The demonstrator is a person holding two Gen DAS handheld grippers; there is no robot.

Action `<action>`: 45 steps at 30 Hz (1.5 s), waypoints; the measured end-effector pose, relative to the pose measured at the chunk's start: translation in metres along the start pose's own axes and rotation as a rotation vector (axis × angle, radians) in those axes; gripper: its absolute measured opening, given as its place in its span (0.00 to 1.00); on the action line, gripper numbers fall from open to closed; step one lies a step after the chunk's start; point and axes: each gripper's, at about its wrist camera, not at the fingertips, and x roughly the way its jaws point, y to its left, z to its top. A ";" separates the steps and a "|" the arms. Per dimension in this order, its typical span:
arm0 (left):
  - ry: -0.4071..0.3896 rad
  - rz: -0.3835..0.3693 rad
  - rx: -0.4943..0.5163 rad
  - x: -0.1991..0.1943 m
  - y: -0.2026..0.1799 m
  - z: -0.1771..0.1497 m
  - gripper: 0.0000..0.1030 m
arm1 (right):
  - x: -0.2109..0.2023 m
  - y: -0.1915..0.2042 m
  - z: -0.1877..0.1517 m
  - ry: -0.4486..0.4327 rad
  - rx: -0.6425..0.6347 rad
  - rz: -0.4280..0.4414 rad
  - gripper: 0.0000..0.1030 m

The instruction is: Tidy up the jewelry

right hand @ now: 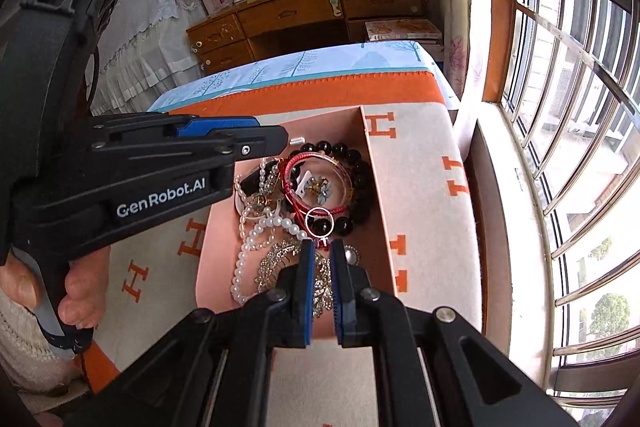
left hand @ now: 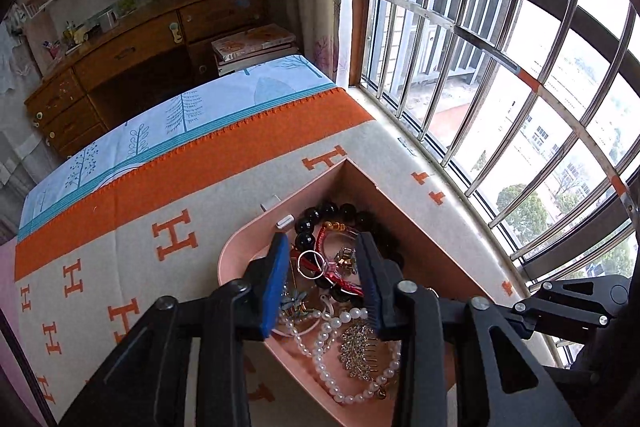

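An open pink box (left hand: 248, 231) (right hand: 218, 251) sits on the blanket, heaped with jewelry. In it are a black bead bracelet (left hand: 322, 213) (right hand: 340, 149), a red bangle (left hand: 325, 238) (right hand: 298, 163), a pearl necklace (left hand: 320, 359) (right hand: 240, 259) and a gold leaf comb (left hand: 360, 351) (right hand: 276, 263). A thin silver ring (left hand: 298, 261) (right hand: 306, 221) leans on the beads. My left gripper (left hand: 320, 239) hangs open over the pile, nothing between its pads. My right gripper (right hand: 322, 245) is shut just in front of the ring. Whether its tips pinch the ring's stem I cannot tell.
The box rests on a cream and orange H-patterned blanket (left hand: 120, 227) beside a barred window (left hand: 480, 67) and its sill (right hand: 496, 227). A wooden desk (left hand: 140, 47) stands beyond. A hand (right hand: 80, 283) holds the left tool's black housing (right hand: 152, 187) at the box's left side.
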 end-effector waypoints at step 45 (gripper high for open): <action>-0.157 0.302 -0.288 -0.179 0.066 -0.157 0.99 | -0.095 0.095 -0.055 -0.126 0.021 0.028 0.26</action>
